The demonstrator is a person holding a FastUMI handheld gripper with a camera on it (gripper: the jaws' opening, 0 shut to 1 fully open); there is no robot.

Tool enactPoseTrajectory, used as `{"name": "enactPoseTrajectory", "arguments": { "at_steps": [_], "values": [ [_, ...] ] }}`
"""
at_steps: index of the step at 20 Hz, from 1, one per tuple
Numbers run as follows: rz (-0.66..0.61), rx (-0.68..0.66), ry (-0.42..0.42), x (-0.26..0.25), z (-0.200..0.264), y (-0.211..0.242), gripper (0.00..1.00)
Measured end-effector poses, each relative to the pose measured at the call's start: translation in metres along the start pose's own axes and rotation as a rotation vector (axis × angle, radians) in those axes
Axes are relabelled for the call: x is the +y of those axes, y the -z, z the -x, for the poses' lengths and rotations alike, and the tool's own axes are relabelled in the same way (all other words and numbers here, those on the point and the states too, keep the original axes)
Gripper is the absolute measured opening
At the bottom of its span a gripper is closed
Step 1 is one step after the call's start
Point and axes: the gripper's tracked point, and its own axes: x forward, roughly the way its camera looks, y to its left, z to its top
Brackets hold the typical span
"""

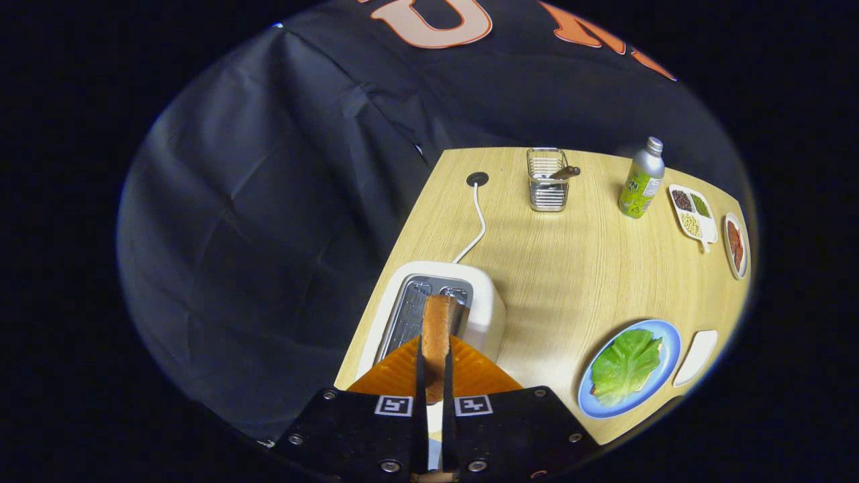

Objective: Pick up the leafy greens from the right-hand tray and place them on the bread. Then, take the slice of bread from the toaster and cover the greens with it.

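Note:
My gripper (435,355) is shut on a slice of toasted bread (437,329), held upright on edge between both fingers. The slice hangs just above the white toaster (486,315), whose metal slots lie right beyond the fingers. To the right of the fingers, a blue plate (668,339) carries the leafy greens (627,365), which lie spread over something whose edge peeks out beneath them.
A small white tray (695,357) sits just right of the blue plate. Farther back stand a wire basket (548,181), a green bottle (642,180), a divided dish of beans (692,212) and a plate of red slices (735,245). The toaster's white cable (478,225) runs to a table grommet.

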Motion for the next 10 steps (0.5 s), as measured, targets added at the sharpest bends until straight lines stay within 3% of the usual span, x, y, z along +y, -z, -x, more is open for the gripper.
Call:
{"name": "enactPoseTrajectory", "arguments": {
  "at_steps": [6, 10],
  "values": [
    [0.014, -0.124, -0.072, -0.020, 0.057, -0.018, 0.08],
    [0.029, -0.173, -0.061, -0.044, 0.086, -0.014, 0.08]
  ]
}}
